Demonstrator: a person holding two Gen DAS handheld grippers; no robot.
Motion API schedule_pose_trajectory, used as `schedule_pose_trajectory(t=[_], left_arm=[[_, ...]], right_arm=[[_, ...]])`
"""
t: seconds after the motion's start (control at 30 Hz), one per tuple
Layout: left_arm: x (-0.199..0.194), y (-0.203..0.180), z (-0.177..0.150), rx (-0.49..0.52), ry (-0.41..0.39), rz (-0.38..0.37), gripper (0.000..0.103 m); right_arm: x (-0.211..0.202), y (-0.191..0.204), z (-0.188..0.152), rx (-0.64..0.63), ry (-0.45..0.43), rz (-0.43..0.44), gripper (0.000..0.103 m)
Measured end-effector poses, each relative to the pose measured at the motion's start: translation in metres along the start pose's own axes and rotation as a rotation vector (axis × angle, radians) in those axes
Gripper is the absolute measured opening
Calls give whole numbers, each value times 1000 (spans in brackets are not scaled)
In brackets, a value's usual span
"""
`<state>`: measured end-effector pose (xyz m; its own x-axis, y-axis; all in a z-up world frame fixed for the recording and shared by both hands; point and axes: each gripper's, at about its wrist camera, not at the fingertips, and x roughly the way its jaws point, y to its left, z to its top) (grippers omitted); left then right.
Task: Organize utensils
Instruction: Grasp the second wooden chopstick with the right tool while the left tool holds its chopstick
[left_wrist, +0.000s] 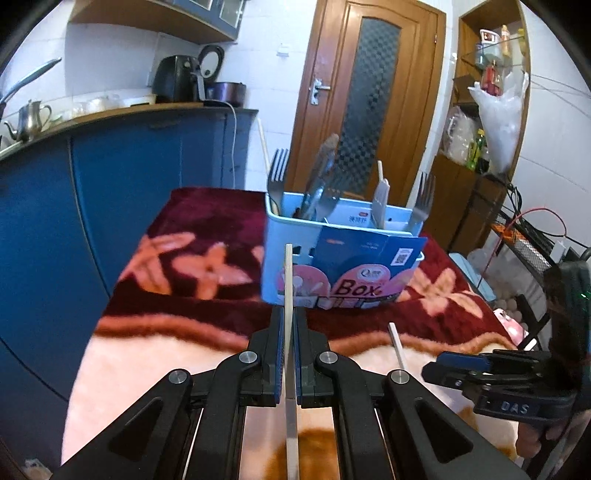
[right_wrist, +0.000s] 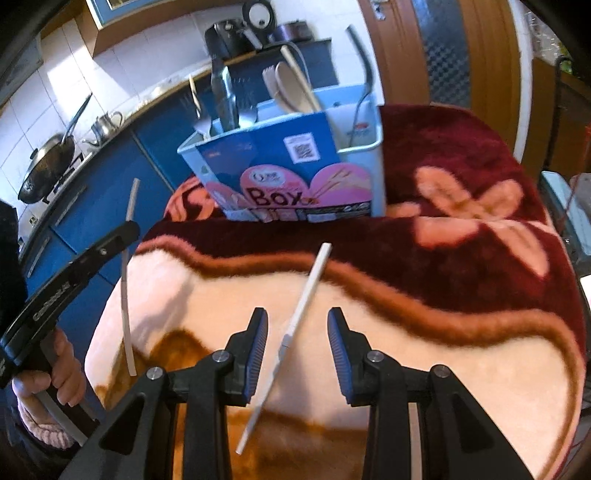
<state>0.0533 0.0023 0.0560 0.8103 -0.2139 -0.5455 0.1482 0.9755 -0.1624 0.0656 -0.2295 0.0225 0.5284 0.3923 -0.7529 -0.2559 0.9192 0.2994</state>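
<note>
My left gripper (left_wrist: 289, 317) is shut on a white chopstick (left_wrist: 289, 280) that points toward the light blue utensil box (left_wrist: 295, 273). The box holds forks (left_wrist: 277, 173), tongs and other utensils. In the right wrist view the left gripper (right_wrist: 125, 229) holds that chopstick (right_wrist: 125, 295) above the blanket. My right gripper (right_wrist: 297, 325) is open, its fingers on either side of a second white chopstick (right_wrist: 295, 321) lying on the blanket. The box (right_wrist: 373, 162) stands beyond it, with a wooden spoon (right_wrist: 291, 86) inside.
A maroon and pink floral blanket (right_wrist: 461, 258) covers the table. Blue cabinets (left_wrist: 122, 177) with a kettle and appliances stand at the left. A wooden door (left_wrist: 373, 92) is behind the box. Shelves and wires (left_wrist: 517, 229) are at the right.
</note>
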Motion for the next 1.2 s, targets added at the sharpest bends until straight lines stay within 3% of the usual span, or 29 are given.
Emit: schedule_pose_trajectory(t=[0.67,0.8,0.97,1.2], left_arm=[[0,29,7,-50,-19,-73,4],[-2,32,17,-58,-62,-75,4],[-1,27,27,-45,-94,-57,4],[6,20,26,-36,-70,-35,4]], right_arm=[[53,-5,40,95,265,-28,35],[53,-9,41,99,280,-12,35],[52,-18,40,116,274,-22,13],[39,-45,31,209,222,85,10]])
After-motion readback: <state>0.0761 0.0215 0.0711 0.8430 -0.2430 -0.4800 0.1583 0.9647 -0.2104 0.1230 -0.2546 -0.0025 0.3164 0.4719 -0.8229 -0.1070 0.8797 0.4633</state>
